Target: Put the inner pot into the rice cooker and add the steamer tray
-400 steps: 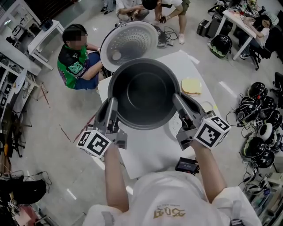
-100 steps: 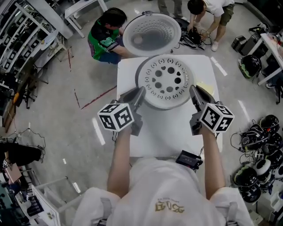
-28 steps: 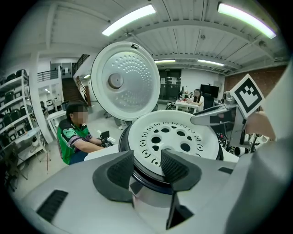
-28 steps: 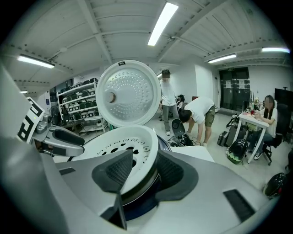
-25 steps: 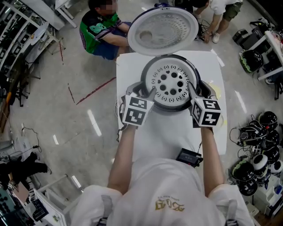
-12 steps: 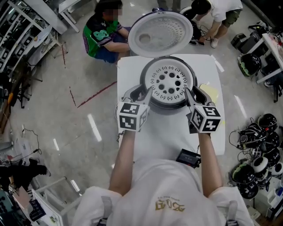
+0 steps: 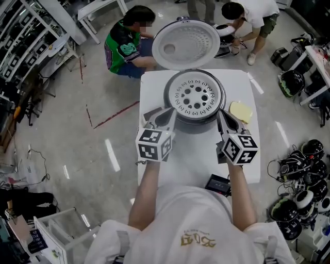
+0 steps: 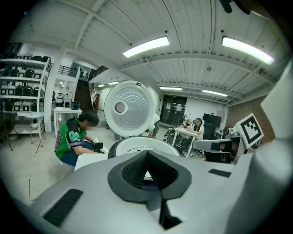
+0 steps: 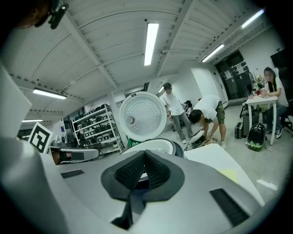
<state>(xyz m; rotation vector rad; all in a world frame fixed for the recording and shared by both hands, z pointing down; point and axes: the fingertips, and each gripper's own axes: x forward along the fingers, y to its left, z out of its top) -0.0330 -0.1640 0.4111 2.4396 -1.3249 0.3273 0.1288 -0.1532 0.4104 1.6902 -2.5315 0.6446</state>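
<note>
While both grippers hang just short of the rice cooker (image 7: 196, 125), on the wearer's side of it, neither has hold of anything. The left gripper (image 7: 167, 112) is at the cooker's near-left edge. Its jaws have just been closing and now meet pad to pad with nothing between them, which its own view shows plainly. The right gripper (image 7: 222, 113) mirrors it at the cooker's near-right edge: its jaws have also just been closing, they are pressed together, and they are empty. Both point slightly downward toward the cooker's rim without touching it.

The steamer tray (image 7: 195, 96), a white disc pierced with round holes, sits level in the cooker's mouth. A dark ring shows around it. That ring may be the rim of the inner pot (image 7: 167, 96), though the tray covers the rest and I cannot be sure.

The cooker's lid (image 7: 185, 44) stands open, tipped back on the far side of the cooker. The cooker stands on a white table (image 7: 193, 154). A flat yellow pad (image 7: 240, 111) lies just to the cooker's right. A small black device (image 7: 219, 183) lies well nearer the wearer than the cooker, by the table's edge. Beyond the cooker's lid, a person in green (image 7: 126, 44) crouches to the left, and a person in a white top (image 7: 247, 13) bends over to the right.
</note>
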